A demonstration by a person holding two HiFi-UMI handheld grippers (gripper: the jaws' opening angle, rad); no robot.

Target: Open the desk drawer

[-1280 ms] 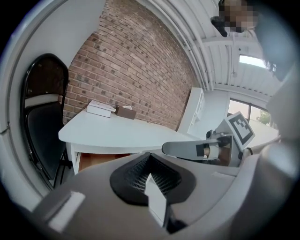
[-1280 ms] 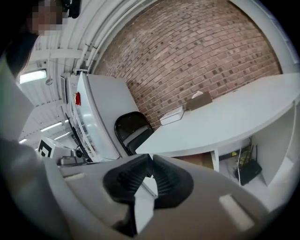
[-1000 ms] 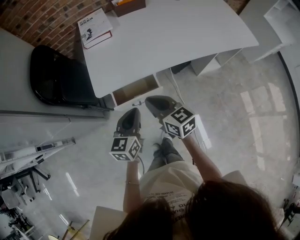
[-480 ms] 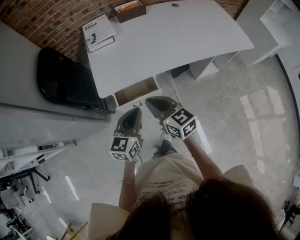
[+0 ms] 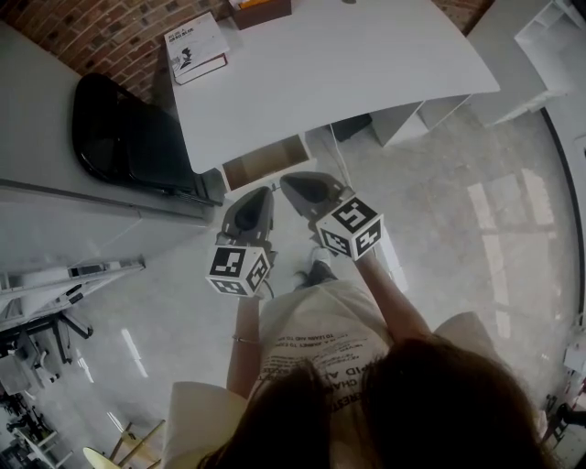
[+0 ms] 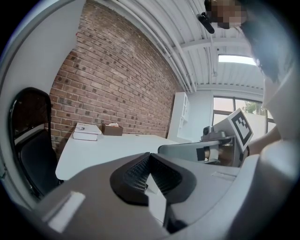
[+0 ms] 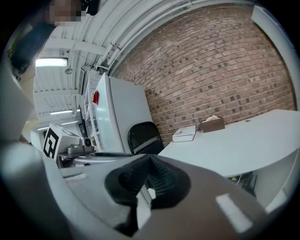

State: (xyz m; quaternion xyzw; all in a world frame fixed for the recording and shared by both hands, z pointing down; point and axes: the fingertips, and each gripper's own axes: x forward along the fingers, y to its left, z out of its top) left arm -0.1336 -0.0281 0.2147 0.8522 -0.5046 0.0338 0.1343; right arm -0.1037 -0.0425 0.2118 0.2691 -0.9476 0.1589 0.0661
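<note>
Your left tool (image 5: 260, 190) and right tool (image 5: 287, 179), jaws together and empty, hang just before the table (image 5: 348, 64); only head view shows the drawer (image 5: 265, 162).

Desk drawer (image 5: 265, 161), a shallow box with a tan wooden inside and a white front, slid partway out from under the near edge of the white bench (image 5: 348, 64), close to its left corner, level, inside open to view from above

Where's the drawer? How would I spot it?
Find the big white desk by the brick wall. Under its near edge, beside the black chair, sits the drawer. It is the only brown box below the desktop.
</note>
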